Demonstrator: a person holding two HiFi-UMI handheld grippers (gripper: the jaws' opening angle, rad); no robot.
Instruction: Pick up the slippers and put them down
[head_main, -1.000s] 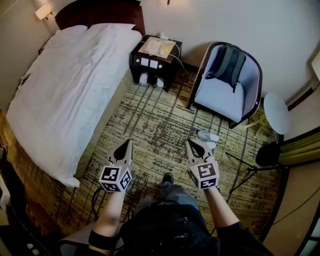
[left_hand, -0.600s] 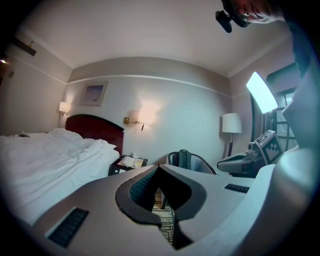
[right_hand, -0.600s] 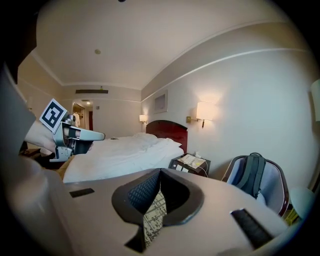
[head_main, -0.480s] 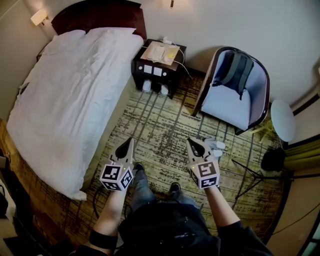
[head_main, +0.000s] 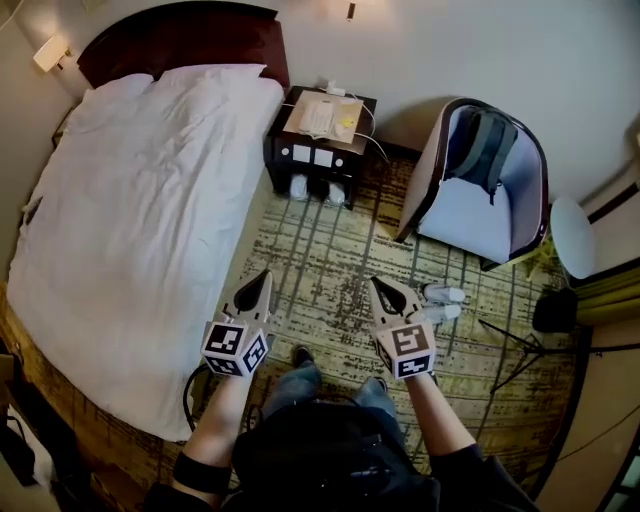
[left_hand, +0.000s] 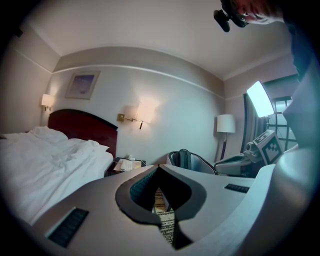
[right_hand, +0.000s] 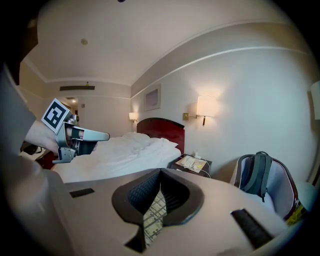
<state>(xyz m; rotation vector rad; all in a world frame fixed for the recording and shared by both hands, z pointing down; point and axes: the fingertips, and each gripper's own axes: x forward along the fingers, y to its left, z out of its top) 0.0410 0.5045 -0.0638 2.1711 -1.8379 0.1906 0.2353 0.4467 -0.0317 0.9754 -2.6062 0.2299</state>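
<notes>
left gripper (head_main: 263, 276) fingers shut, empty | right gripper (head_main: 377, 284) same | slippers (head_main: 441, 303) on carpet (head_main: 320, 250), right of centre, just beside right gripper | risk: shut fingers shove slippers unless opened first; stand legs (head_main: 510, 336) close by may snag

The left gripper (head_main: 264, 275) and the right gripper (head_main: 376, 284) are held side by side, well apart, on the left forearm (head_main: 222, 415) and right forearm (head_main: 436, 408). Both are pointed forward and tilted slightly downward. The jaws of each are closed together, with nothing gripped.
</notes>
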